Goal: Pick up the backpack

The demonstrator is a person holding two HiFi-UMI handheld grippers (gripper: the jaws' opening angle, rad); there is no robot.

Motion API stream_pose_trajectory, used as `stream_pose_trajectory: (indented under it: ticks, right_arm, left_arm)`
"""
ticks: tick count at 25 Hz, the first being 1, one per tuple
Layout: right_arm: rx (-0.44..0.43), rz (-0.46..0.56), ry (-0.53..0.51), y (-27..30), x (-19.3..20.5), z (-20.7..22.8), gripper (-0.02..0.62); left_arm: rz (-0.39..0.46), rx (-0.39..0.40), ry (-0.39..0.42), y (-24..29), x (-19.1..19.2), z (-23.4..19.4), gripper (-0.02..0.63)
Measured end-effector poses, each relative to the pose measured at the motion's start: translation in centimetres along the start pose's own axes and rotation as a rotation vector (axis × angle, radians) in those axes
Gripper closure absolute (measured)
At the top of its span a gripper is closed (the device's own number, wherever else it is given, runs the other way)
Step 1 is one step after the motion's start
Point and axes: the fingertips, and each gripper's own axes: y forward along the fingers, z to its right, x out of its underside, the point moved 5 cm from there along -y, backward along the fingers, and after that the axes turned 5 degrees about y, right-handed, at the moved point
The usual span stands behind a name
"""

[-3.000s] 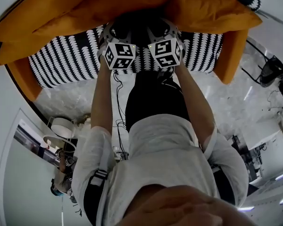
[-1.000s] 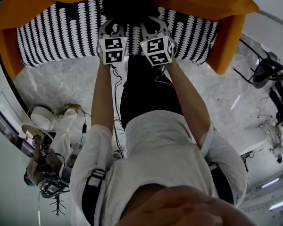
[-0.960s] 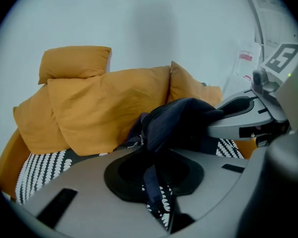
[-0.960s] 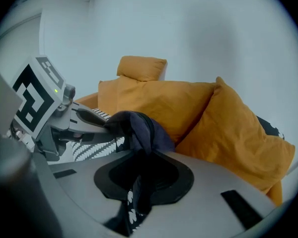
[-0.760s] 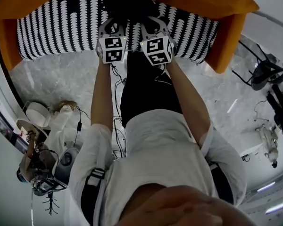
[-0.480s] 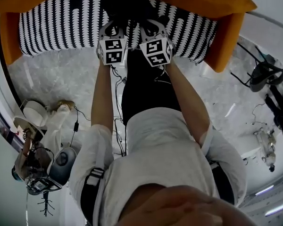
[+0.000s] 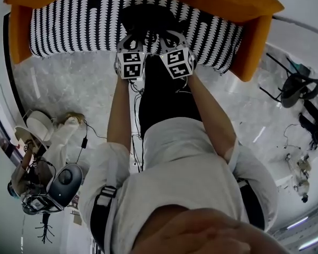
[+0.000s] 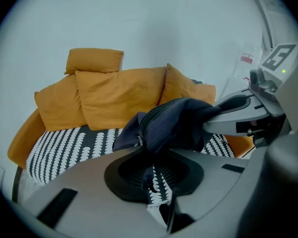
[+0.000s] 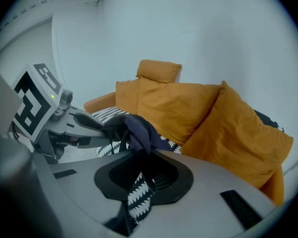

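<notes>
Both left claw (image 7: 133,37) and right claw (image 7: 167,37) clamped on backpack (image 7: 146,17), right just tightened, striped seat (image 7: 74,25) below, orange cushions (image 7: 222,1) behind

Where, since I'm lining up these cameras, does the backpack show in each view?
Head view: backpack at top centre.
Left gripper view: backpack at centre, just above the jaws.
Right gripper view: backpack left of centre, above the jaws.
Shared landmark: orange cushions.

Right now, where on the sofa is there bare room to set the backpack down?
The striped seat is bare either side of the backpack, widest toward the left orange armrest. Pillows crowd the back edge.
</notes>
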Motion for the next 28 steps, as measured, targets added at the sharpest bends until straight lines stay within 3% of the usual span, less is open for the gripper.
stream_pose_trajectory:
  ticks: [14,28]
  right_arm:
    - [-0.019,-0.012,0.016,-3.5,2.6,-1.3,0.520]
    - [0.013,0.063,0.038,-7.3,3.0,-1.2,0.522]
  left_arm:
    - [-0.044,0.012,-0.017,-4.0,2.7,3.6,0.546]
    - [0.022,-0.023,-0.072,-6.6,1.8,5.9,0.547]
